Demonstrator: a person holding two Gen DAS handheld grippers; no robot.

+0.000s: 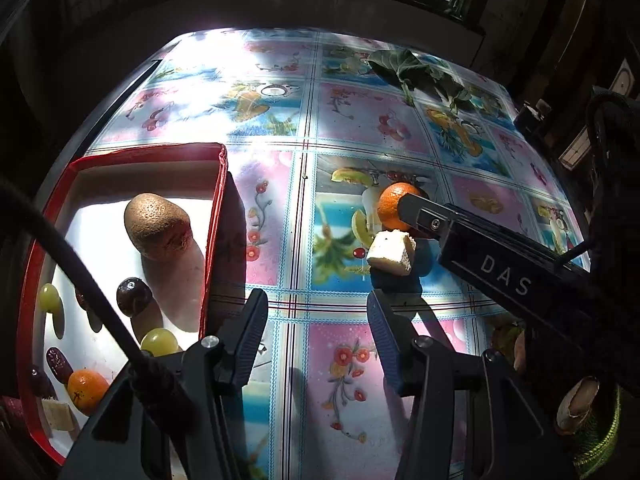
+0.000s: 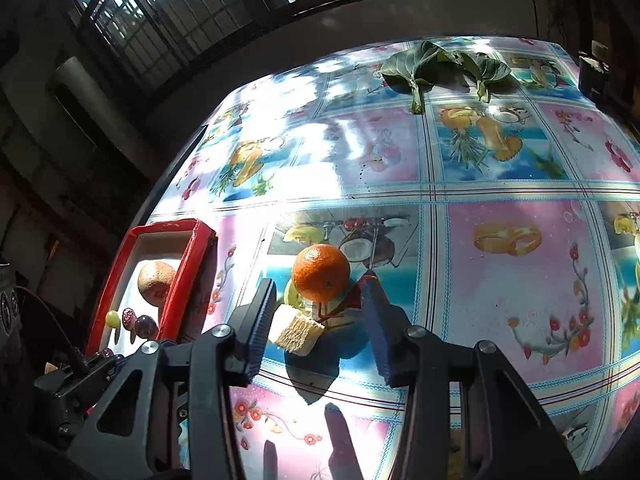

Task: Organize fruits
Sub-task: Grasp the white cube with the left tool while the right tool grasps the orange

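Altogether two oranges (image 1: 394, 205), one kiwi (image 1: 157, 227)

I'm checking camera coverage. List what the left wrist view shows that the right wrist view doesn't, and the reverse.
Only the left wrist view: the right gripper seen from outside, and an orange inside the red tray.

Only the right wrist view: the barred window, and the white chunk lying between open pads.

Both: the orange on the tablecloth, the brown fruit in the tray, the leafy greens.
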